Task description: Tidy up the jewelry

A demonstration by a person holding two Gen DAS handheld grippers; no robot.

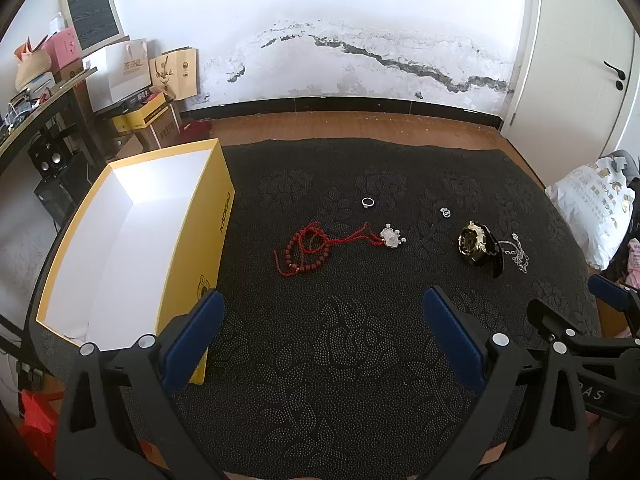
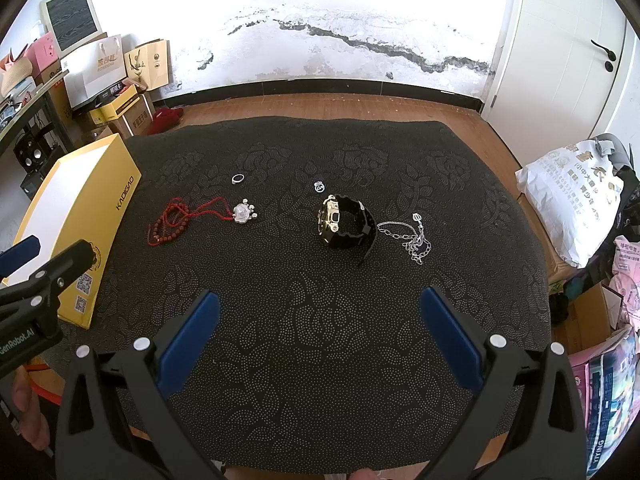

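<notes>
Two claws, left claw (image 1: 320,312) and right claw (image 2: 320,308), spread wide, empty; red bead necklace (image 1: 308,248), black-gold watch (image 2: 344,220), silver chain (image 2: 412,236)

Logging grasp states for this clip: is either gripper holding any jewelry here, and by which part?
Nothing is held. The left gripper and right gripper both hover open above the mat, short of the jewelry.

Bright daylight, overexposed wall (image 2: 320,20), fisheye-curved edges
</notes>
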